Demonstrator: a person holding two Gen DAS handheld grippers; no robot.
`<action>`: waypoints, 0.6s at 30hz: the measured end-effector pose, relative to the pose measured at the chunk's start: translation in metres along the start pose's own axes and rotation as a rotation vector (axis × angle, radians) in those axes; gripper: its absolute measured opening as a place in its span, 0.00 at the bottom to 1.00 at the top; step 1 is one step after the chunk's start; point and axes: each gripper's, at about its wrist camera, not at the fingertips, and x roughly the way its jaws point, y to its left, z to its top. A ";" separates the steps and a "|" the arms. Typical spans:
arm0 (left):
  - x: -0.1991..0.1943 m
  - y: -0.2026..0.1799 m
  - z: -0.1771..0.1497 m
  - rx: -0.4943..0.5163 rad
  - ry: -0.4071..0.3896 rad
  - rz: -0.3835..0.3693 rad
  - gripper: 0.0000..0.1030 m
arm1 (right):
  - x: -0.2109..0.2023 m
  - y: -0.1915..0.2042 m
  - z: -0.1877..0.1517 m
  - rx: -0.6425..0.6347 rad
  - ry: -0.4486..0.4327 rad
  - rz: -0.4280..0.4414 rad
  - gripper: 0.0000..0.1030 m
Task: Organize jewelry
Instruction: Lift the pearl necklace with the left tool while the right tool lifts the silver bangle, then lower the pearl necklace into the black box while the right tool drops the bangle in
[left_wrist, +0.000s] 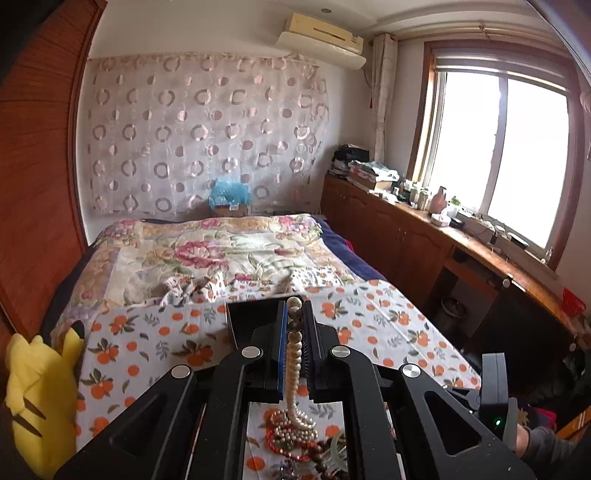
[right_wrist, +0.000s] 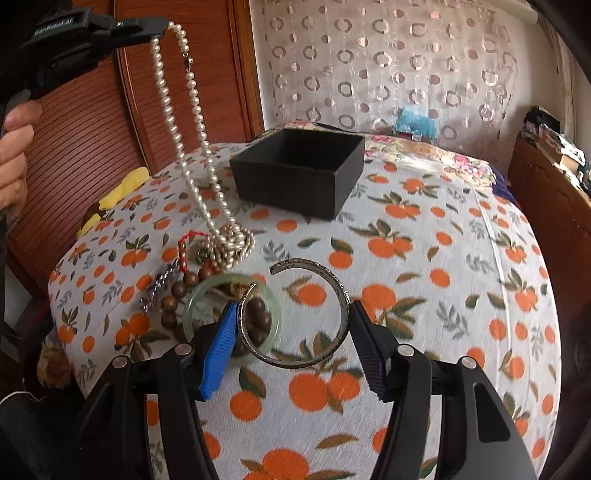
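My left gripper (left_wrist: 294, 314) is shut on a white pearl necklace (left_wrist: 294, 354) and holds it high; in the right wrist view the left gripper (right_wrist: 162, 31) lifts the necklace (right_wrist: 192, 125), whose lower end still rests on the pile. My right gripper (right_wrist: 291, 321) is around an open silver bangle (right_wrist: 325, 277), with both pads touching it. A black open box (right_wrist: 299, 170) stands behind. The pile holds a jade bangle (right_wrist: 192, 306), wooden beads (right_wrist: 181, 291) and a red cord (right_wrist: 183, 251).
An orange-print cloth (right_wrist: 424, 295) covers the surface. A yellow plush toy (left_wrist: 37, 387) lies at the left edge. A bed with a floral quilt (left_wrist: 221, 251) lies behind, and a wooden cabinet (left_wrist: 424, 236) runs under the window.
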 end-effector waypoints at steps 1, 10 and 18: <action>-0.001 0.000 0.003 -0.002 -0.005 -0.001 0.06 | 0.000 0.000 0.003 -0.003 -0.003 0.000 0.61; -0.007 0.003 0.039 0.011 -0.065 0.005 0.06 | 0.009 -0.006 0.032 -0.023 -0.023 0.002 0.61; 0.012 0.008 0.071 0.024 -0.084 0.013 0.06 | 0.017 -0.017 0.071 -0.037 -0.059 0.011 0.61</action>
